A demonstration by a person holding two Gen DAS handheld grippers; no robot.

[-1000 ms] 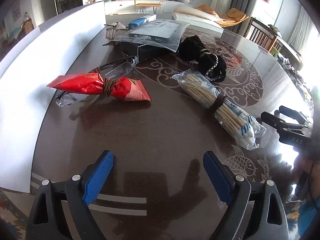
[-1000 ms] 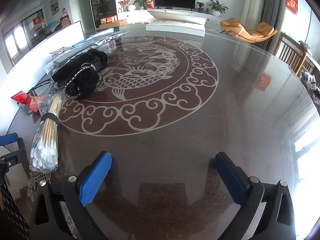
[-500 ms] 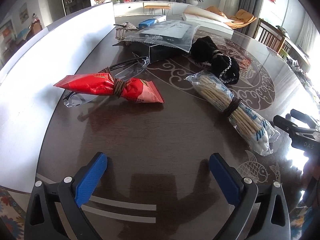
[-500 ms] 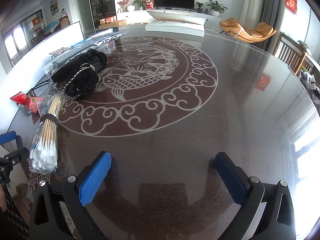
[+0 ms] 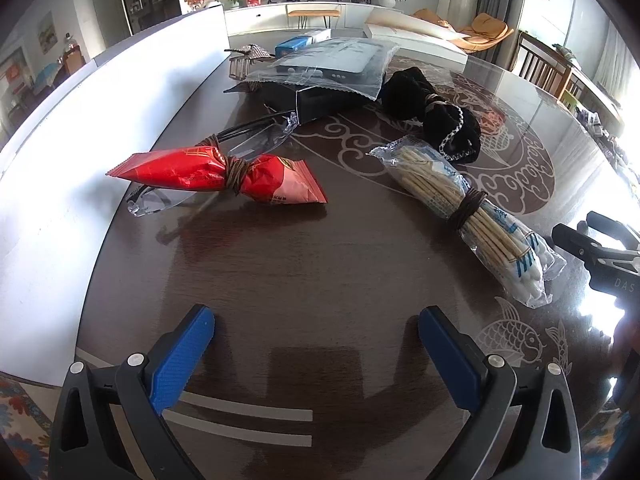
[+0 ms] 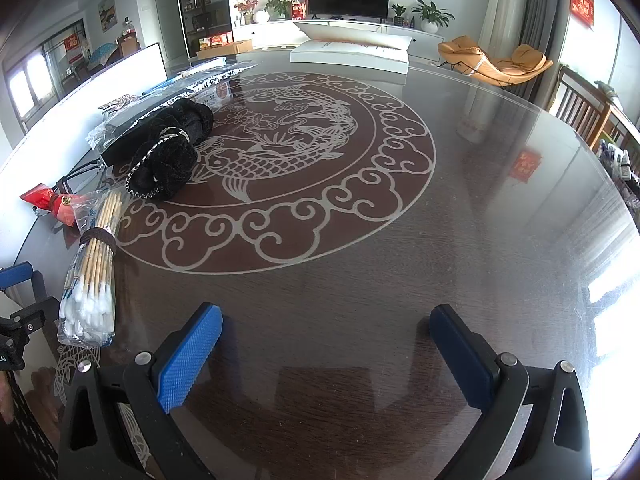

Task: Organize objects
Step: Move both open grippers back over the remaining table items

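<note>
My left gripper (image 5: 316, 320) stands open over bare dark table with nothing between its blue pads. Beyond it lie a red snack bag (image 5: 216, 178) tied with a brown band, and to the right a bag of cotton swabs (image 5: 464, 208) tied the same way. A black velvet bundle (image 5: 440, 116) sits farther back. My right gripper (image 6: 326, 320) is open too, empty, over the table's near edge. In the right wrist view the cotton swabs (image 6: 92, 272), black bundle (image 6: 168, 152) and red bag (image 6: 52, 200) lie far left.
Clear safety glasses (image 5: 256, 140) lie partly under the red bag. Behind are a black box (image 5: 320, 100), a plastic-bagged device (image 5: 332, 64), a blue box (image 5: 300, 42) and a hair claw (image 5: 244, 60). A white board (image 5: 80, 140) runs along the table's left side. The round table (image 6: 480, 220) has a fish pattern.
The left gripper's jaws have spread a little wider. The right gripper and the objects on the table have not moved.
</note>
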